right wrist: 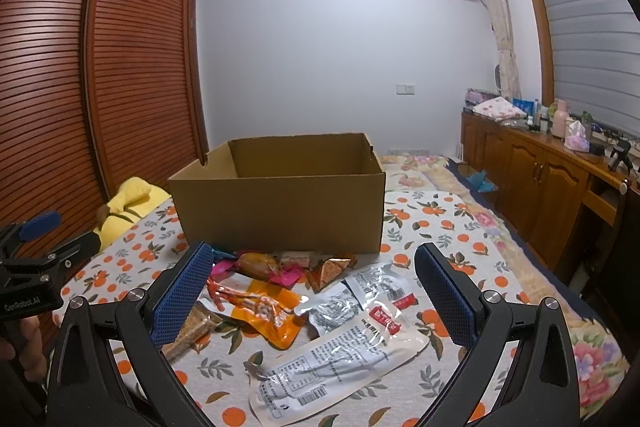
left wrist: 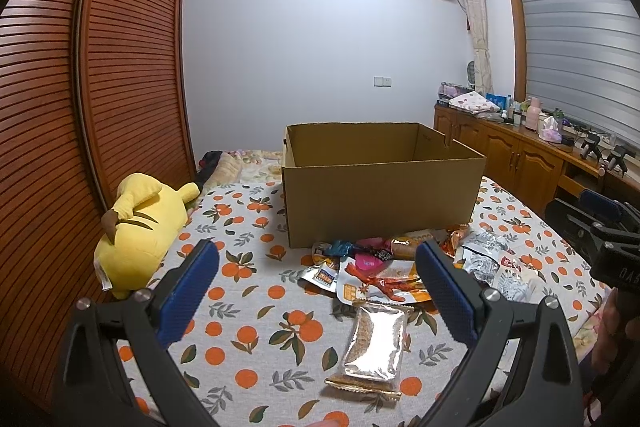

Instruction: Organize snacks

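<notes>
snack pile (right wrist: 304,291) on bed (left wrist: 256,339), just in front of cardboard box (left wrist: 380,195) | granola bar (left wrist: 374,343) between left gripper (left wrist: 320,291) fingers, untouched | white pouch (right wrist: 340,355) below right gripper (right wrist: 316,287) | both spread wide, holding nothing

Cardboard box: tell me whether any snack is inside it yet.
Cannot tell: the cardboard box hides its own floor, and the snack packets seen lie outside on the bedspread.

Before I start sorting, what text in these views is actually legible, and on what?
"GenRobot.AI": on the left gripper body, seen in the right wrist view.
Mirrored characters on the right gripper body: not readable.
White snack packet: print and red label too small to read.
Orange snack packet: lettering blurred.
Cardboard box: no text visible.
</notes>
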Motion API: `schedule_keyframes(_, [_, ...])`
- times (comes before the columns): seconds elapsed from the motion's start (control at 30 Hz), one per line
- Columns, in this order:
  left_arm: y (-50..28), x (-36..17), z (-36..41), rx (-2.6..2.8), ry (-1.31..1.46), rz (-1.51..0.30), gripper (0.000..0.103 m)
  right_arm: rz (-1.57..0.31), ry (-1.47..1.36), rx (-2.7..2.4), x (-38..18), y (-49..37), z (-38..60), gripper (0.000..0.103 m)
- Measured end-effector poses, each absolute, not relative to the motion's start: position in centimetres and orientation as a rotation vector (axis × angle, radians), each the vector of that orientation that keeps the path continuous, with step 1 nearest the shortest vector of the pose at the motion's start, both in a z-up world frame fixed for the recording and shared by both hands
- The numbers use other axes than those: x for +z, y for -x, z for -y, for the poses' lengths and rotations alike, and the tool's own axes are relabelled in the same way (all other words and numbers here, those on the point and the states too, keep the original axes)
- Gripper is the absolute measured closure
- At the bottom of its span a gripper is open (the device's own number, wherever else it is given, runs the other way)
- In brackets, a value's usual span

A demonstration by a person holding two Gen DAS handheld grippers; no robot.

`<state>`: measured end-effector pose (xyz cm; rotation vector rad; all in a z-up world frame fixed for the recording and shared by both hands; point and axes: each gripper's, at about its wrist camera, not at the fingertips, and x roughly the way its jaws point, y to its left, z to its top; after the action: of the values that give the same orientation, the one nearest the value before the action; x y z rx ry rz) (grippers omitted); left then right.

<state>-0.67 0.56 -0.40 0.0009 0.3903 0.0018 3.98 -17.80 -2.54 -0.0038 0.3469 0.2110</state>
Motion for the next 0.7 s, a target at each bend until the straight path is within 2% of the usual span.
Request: schedule_keyframes(0.7, [0.62, -0.42, -0.56, 0.001, 0.0, -0.391, 0.003, -0.342, 0.003, 0.205, -2.29, -3.82, 18.16, 0.001])
